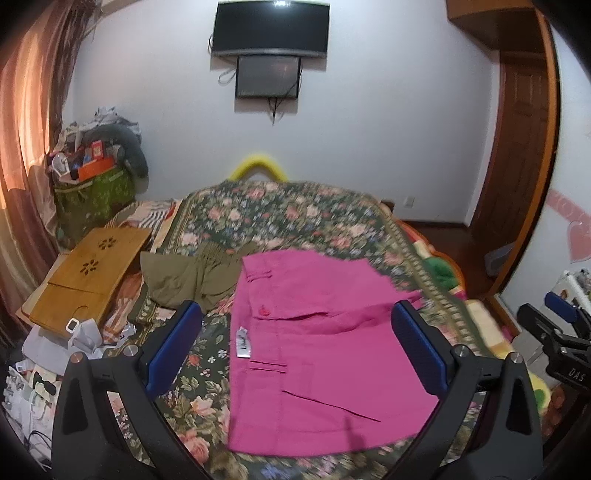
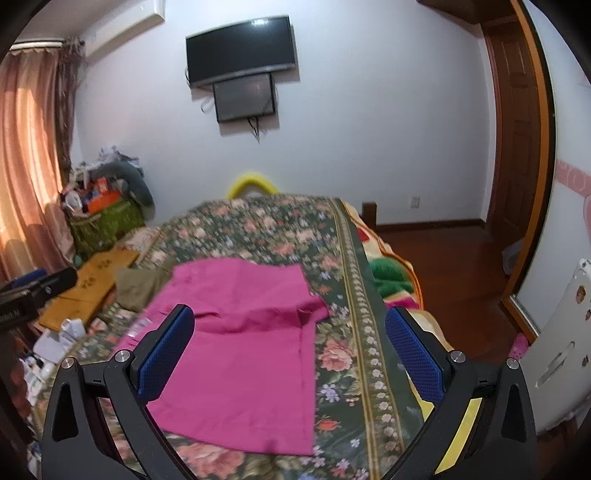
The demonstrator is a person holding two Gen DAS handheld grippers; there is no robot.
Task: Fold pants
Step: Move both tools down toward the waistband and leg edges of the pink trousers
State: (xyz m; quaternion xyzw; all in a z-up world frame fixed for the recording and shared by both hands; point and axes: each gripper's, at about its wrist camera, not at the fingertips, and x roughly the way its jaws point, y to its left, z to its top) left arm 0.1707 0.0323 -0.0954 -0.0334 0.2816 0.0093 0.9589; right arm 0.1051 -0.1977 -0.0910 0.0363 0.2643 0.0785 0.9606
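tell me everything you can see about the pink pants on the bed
The pink pants are magenta woven cloth, lying flat and already folded on the floral bedspread. The waistband, with belt loops, a red button and a white tag, faces left. An olive garment lies at their upper left; whether it touches is unclear. Both open grippers hover above; neither touches the pants.

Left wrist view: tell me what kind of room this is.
Most likely a home bedroom: pink pants lie on a bed under a floral bedspread, a television hangs on the wall, curtains cover a window.
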